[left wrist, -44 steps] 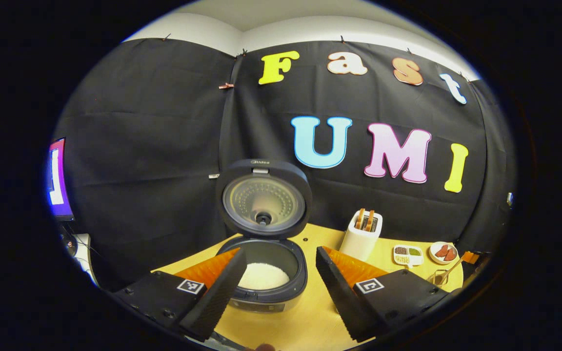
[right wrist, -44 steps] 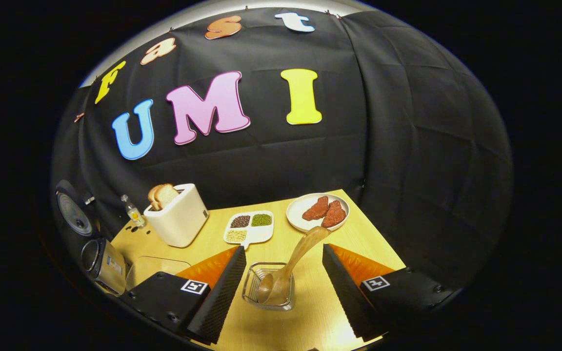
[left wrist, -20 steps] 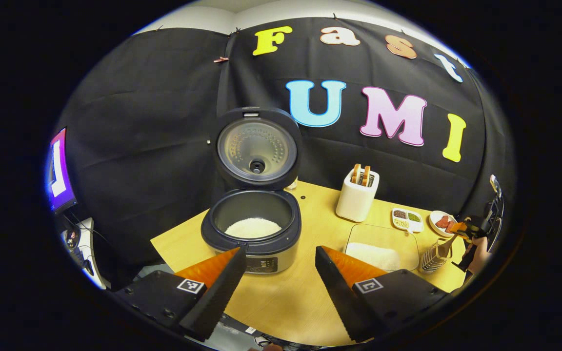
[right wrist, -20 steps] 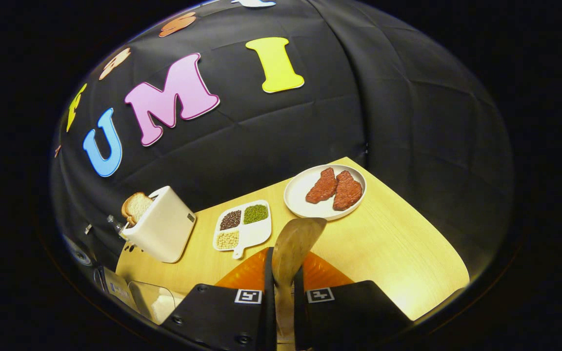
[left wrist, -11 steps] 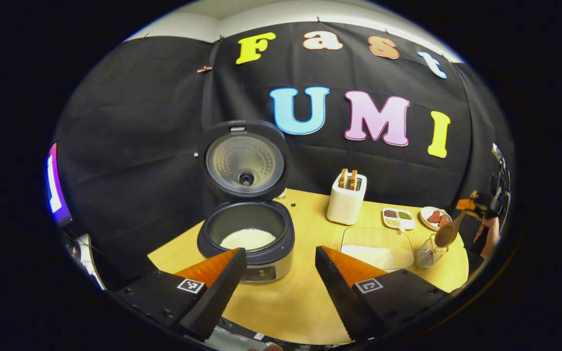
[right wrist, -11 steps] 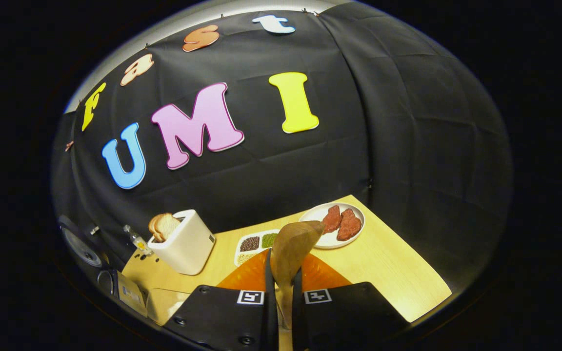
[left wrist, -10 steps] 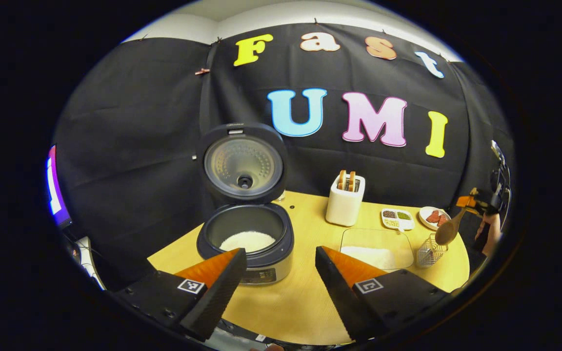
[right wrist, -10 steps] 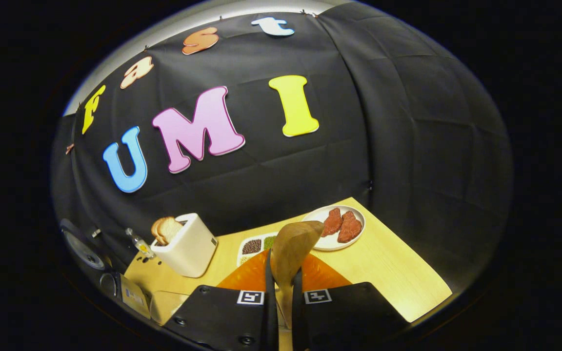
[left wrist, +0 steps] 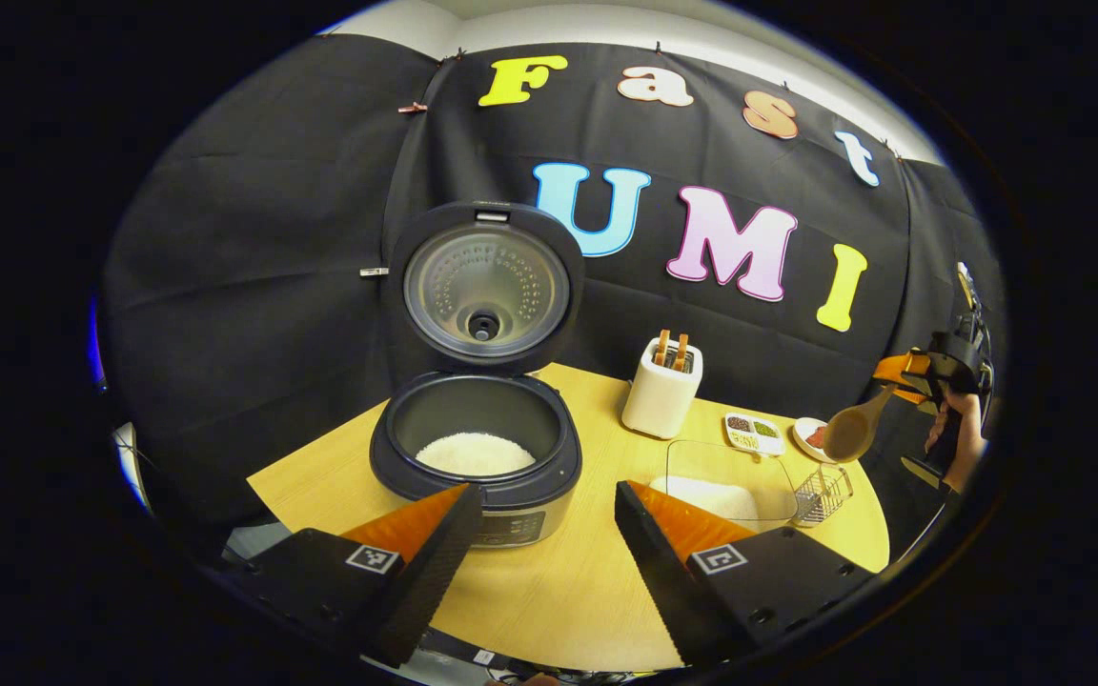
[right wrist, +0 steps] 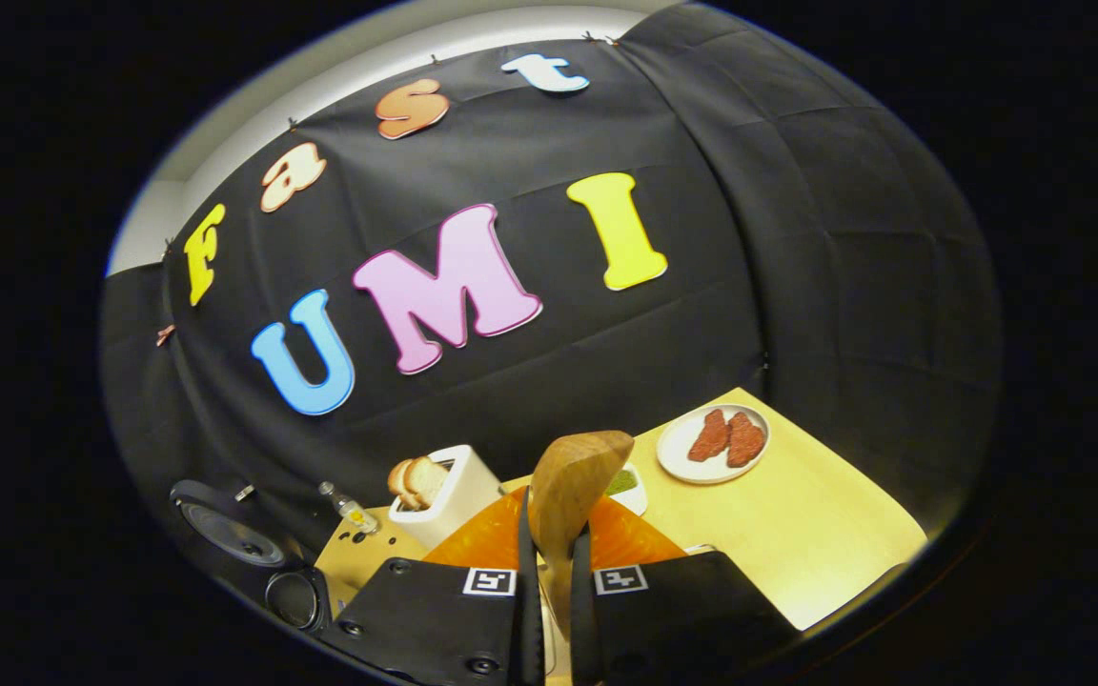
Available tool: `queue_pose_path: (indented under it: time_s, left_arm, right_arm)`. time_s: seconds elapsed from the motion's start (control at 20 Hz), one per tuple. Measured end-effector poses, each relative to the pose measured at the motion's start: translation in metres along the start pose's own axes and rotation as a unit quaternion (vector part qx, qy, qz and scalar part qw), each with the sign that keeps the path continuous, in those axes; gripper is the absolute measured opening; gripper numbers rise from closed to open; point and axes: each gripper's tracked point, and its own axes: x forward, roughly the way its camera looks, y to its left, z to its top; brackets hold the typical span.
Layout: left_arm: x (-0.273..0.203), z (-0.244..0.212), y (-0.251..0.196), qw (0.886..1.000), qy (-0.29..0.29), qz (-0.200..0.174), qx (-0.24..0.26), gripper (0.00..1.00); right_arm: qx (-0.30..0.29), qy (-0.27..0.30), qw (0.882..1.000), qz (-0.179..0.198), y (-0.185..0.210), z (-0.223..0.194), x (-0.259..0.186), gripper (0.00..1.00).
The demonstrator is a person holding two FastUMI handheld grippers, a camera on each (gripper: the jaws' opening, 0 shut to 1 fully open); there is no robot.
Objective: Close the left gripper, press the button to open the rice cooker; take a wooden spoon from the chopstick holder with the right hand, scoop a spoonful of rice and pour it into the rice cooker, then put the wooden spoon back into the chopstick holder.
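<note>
Right gripper [right wrist: 549, 572] is clamped tight on the wooden spoon [right wrist: 570, 486], both fingers pressing its handle, with the bowl end sticking up past the tips in the right gripper view. Compared with half a second ago the spoon has gone higher: in the left gripper view it now hangs in the air well above the chopstick holder [left wrist: 818, 494], fully out of it, where a second ago it was only just coming out of the basket. You can see the hand [left wrist: 957, 440] holding that gripper way over at the right edge too. Left gripper [left wrist: 539, 534] has its fingers spread wide with nothing between them, same as in the earlier shots, hovering over the near edge of the table [left wrist: 559, 600]. Just past its tips sits the rice cooker [left wrist: 475, 467], lid standing up and open, white rice in the pot. A bit right of that is the clear tray of rice [left wrist: 730, 481], right beside the chopstick holder. Further back there's the toaster [left wrist: 661, 395] with bread in it, the little divided dish of beans [left wrist: 752, 431], and the plate [right wrist: 713, 440] with two red meat pieces at the far end. The right gripper's camera has tilted up some, so the table sits lower in its view now.
</note>
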Motion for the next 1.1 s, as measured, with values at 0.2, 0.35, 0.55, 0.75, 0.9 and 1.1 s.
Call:
queue_pose_path:
  time_s: [0.2,0.35,0.55,0.75,0.9,1.1]
  left_arm:
    - [0.005,-0.006,0.023,1.000,0.005,0.000,-0.018,0.95]
    - [0.011,-0.012,0.039,1.000,0.013,0.001,-0.027,0.95]
    - [0.021,-0.030,0.060,0.999,0.029,0.004,-0.033,0.95]
    - [0.030,-0.052,0.075,0.998,0.052,0.010,-0.039,0.95]
    - [0.031,-0.068,0.076,0.996,0.068,0.001,-0.050,0.95]
    - [0.034,-0.076,0.078,0.995,0.082,-0.009,-0.048,0.95]
  right_arm:
    - [-0.044,0.015,0.999,0.027,0.042,-0.035,0.009,0.15]
    - [-0.069,0.037,0.996,0.036,0.060,-0.069,0.020,0.15]
    - [-0.109,0.066,0.991,0.038,0.065,-0.119,0.041,0.15]
    - [-0.131,0.079,0.988,0.008,0.045,-0.157,0.056,0.15]
    - [-0.150,0.095,0.984,-0.012,0.035,-0.185,0.055,0.15]
    - [-0.131,0.103,0.986,-0.015,0.054,-0.205,0.047,0.16]
